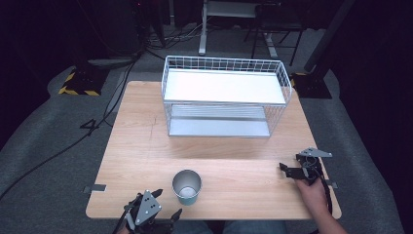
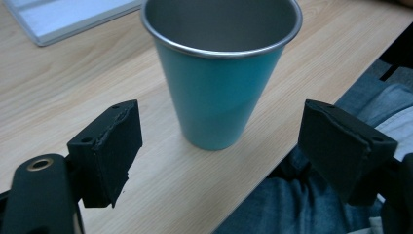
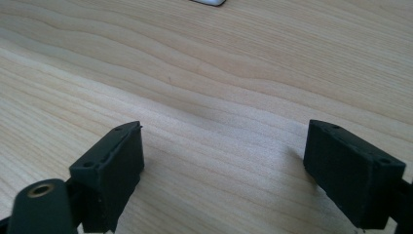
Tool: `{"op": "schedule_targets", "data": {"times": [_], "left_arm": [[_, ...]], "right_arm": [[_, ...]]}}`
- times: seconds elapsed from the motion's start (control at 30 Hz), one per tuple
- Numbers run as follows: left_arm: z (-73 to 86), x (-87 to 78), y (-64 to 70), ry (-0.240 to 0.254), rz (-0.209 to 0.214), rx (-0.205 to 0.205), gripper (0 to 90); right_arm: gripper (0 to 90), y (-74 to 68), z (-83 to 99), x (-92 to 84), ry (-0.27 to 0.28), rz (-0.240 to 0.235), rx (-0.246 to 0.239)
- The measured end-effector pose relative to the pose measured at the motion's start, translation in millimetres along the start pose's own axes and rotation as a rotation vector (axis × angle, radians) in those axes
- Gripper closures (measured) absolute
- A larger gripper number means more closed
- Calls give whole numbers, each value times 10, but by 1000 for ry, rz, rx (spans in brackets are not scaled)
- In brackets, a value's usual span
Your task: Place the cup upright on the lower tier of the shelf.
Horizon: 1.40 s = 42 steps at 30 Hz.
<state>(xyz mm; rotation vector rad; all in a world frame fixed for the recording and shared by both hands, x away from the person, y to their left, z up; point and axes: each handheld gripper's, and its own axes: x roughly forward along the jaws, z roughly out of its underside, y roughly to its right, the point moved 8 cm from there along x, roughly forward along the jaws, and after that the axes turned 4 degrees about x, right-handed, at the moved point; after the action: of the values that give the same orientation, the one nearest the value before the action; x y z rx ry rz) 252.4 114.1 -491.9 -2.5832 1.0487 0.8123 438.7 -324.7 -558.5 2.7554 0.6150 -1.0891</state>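
A teal metal cup (image 1: 186, 186) stands upright and empty near the table's front edge. My left gripper (image 1: 167, 204) is just left of it at the front edge, open. In the left gripper view the cup (image 2: 219, 83) stands a little ahead of the spread jaws, centred between them and touching neither pad (image 2: 109, 146). My right gripper (image 1: 290, 164) rests low over the table at the right, held by a hand, open and pointing left. The right gripper (image 3: 224, 131) has only bare wood between its jaws.
A white wire rack (image 1: 225, 97) with two flat white shelves stands at the table's (image 1: 136, 146) far middle. Its lower shelf's corner (image 2: 63, 19) lies beyond the cup. The person's jeans (image 2: 292, 204) lie below the front edge. Cables run across the floor at left.
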Motion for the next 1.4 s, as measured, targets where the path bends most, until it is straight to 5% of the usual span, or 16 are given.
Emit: {"op": "schedule_targets", "data": {"times": [0.3, 0.53, 1.4], "left_arm": [[-2, 200, 96, 9, 11, -52, 149], [32, 393, 40, 14, -76, -145, 146], [-39, 755, -29, 22, -33, -72, 141]], "right_arm": [[153, -12, 2, -2, 0, -5, -4], [153, -13, 2, -2, 0, -6, -4], [154, -14, 2, -3, 1, -5, -5]]}}
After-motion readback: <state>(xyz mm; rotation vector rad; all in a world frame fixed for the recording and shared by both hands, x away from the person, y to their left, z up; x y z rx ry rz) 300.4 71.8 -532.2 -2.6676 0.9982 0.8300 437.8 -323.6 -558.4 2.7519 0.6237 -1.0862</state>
